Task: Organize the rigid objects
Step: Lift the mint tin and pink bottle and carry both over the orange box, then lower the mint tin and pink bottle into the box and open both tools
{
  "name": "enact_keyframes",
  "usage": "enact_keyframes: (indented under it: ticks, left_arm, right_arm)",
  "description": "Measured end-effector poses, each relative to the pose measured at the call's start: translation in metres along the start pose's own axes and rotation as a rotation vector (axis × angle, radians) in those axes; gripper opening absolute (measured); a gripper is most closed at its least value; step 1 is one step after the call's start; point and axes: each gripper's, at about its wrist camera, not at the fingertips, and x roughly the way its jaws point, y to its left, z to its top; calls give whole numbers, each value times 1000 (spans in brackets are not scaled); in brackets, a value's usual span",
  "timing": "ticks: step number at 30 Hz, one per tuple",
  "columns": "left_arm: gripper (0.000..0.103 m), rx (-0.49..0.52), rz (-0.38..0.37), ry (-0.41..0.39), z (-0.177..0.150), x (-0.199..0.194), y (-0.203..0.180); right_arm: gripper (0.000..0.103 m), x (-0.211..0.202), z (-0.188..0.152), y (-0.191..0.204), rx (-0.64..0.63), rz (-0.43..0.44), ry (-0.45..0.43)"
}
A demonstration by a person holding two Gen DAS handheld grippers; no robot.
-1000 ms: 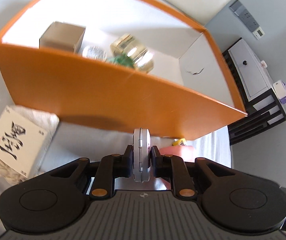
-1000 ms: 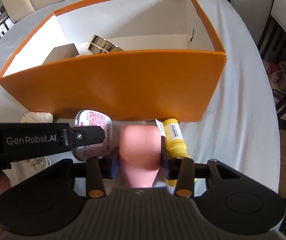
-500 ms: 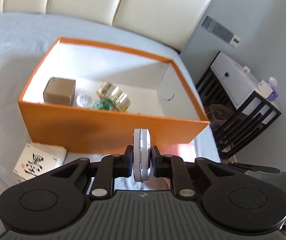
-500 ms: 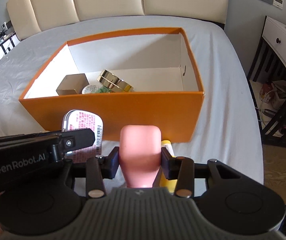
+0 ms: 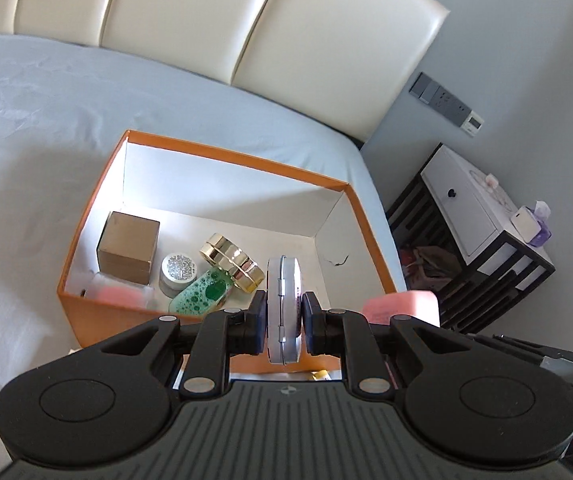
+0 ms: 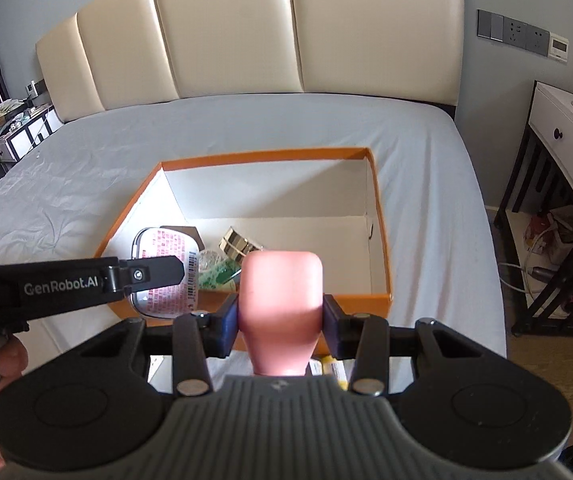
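Observation:
My left gripper (image 5: 283, 322) is shut on a flat silver tin (image 5: 282, 300) held on edge, above the near wall of the orange box (image 5: 214, 156). The tin's pink label shows in the right wrist view (image 6: 166, 256). My right gripper (image 6: 281, 316) is shut on a pink bottle (image 6: 282, 300), raised in front of the box (image 6: 382, 240). Inside the box lie a brown carton (image 5: 128, 248), a glittery jar (image 5: 177, 270), a gold case (image 5: 232, 256) and a green item (image 5: 206, 292). A yellow tube (image 6: 332, 368) lies on the bed below.
The box sits on a grey-sheeted bed (image 5: 46, 120) with a cream headboard (image 5: 206, 20). A black-and-white nightstand (image 6: 566, 152) stands to the right, with clutter on the floor under it. The left gripper's arm (image 6: 66, 284) crosses the right wrist view.
Both grippers have lifted their objects well up from the bed and moved toward the box. The view now looks down into the box from higher up.

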Motion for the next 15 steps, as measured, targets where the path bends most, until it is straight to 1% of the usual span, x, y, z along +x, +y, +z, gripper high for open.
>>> enact_keyframes:
  ticks: [1, 4, 7, 10, 15]
  left_arm:
    - [20, -5, 2, 15, 7, 5, 1]
    - [20, 14, 43, 50, 27, 25, 2]
    - [20, -18, 38, 113, 42, 52, 10]
    - [20, -44, 28, 156, 46, 76, 19]
    - [20, -81, -2, 202, 40, 102, 34]
  right_arm:
    - [42, 4, 7, 2, -11, 0, -1]
    - [42, 20, 27, 9, -55, -13, 8]
    - [42, 46, 40, 11, -78, -36, 52]
    - [42, 74, 46, 9, -87, -62, 107]
    - [42, 111, 46, 7, -113, -64, 181]
